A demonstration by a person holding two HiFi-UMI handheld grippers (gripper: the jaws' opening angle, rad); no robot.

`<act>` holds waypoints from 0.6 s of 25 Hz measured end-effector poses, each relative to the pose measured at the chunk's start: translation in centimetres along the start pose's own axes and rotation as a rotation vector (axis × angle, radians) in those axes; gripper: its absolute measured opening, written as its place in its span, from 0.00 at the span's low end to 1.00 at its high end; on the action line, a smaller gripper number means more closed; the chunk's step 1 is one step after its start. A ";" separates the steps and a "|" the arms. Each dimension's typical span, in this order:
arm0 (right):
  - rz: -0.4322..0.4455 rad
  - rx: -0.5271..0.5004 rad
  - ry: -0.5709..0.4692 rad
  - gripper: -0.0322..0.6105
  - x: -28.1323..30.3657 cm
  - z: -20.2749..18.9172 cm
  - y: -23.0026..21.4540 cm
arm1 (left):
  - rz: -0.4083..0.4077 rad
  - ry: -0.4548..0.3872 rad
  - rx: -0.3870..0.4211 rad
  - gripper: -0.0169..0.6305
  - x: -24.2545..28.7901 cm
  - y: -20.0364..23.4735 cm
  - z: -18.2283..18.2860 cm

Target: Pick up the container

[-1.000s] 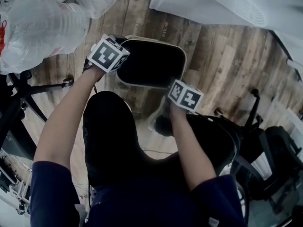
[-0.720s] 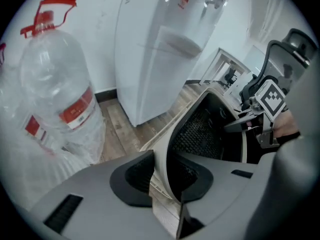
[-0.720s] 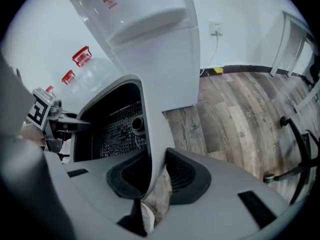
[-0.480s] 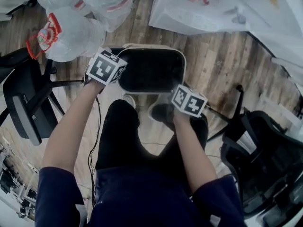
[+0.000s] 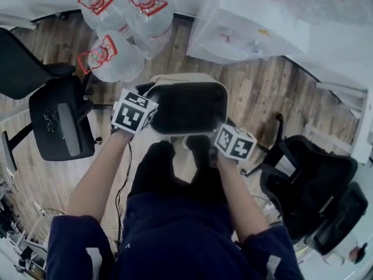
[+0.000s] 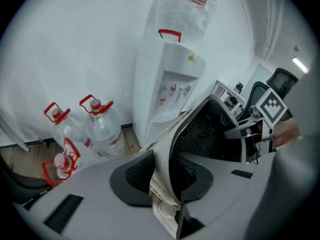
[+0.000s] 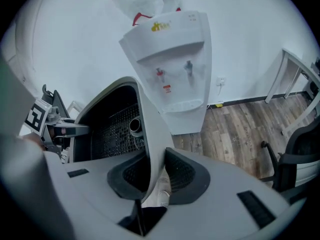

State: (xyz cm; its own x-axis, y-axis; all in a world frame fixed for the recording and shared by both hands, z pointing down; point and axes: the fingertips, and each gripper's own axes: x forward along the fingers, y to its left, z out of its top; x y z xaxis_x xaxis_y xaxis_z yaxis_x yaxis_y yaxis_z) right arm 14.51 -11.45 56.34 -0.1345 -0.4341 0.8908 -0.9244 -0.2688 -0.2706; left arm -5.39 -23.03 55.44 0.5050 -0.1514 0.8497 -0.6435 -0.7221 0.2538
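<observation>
Wood floor (image 5: 256, 92), water bottles (image 5: 116, 34) and a dispenser (image 5: 250, 28) now fully in view. The camera has risen since a second ago, and the container (image 5: 187, 78) with it. Both arms reach forward and down. The left gripper (image 6: 162, 171) clamps the near-left rim, and the right gripper (image 7: 155, 176) has its jaws closing on the right wall.

Beige plastic container (image 5: 186, 78) hemmed in: clear red-handled water bottles (image 5: 116, 57) front-left, white water dispenser (image 5: 250, 22) front-right, black office chairs (image 5: 61, 124) both sides; wood floor (image 5: 262, 92) gaps free.

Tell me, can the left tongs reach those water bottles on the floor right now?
Probably not. The left tongs are clamped on the rim of the container, so they are not free, and the water bottles stand apart, past it.
</observation>
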 end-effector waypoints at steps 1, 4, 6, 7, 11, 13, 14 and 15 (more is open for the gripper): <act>0.004 -0.004 -0.007 0.19 -1.5 0.4 0.7 | 0.007 -0.009 -0.004 0.17 -1.7 -0.4 0.3; 0.019 -0.017 -0.042 0.18 -5.1 1.7 2.4 | 0.025 -0.042 -0.013 0.18 -6.1 -1.3 1.2; 0.031 -0.024 -0.059 0.18 -7.3 2.1 3.2 | 0.036 -0.060 -0.023 0.18 -8.6 -2.2 1.5; 0.034 -0.024 -0.058 0.18 -8.5 1.9 3.4 | 0.038 -0.063 -0.032 0.18 -9.8 -2.9 1.2; 0.039 -0.032 -0.057 0.17 -12.4 1.2 4.1 | 0.046 -0.070 -0.070 0.19 -13.6 -5.4 0.2; 0.045 -0.039 -0.060 0.17 -13.4 0.9 4.6 | 0.044 -0.081 -0.080 0.19 -14.9 -5.9 -0.1; 0.048 -0.042 -0.060 0.17 -13.8 0.7 4.9 | 0.044 -0.086 -0.085 0.19 -15.5 -6.1 -0.2; 0.050 -0.044 -0.059 0.17 -14.2 0.4 5.1 | 0.044 -0.091 -0.088 0.19 -16.0 -6.3 -0.3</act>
State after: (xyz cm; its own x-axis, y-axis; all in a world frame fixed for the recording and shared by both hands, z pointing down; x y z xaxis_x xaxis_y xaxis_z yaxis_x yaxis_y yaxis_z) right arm 11.87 -7.01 42.20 -0.1613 -0.4965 0.8529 -0.9319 -0.2079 -0.2972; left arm -9.62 -15.83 40.38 0.5224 -0.2454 0.8166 -0.7125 -0.6518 0.2599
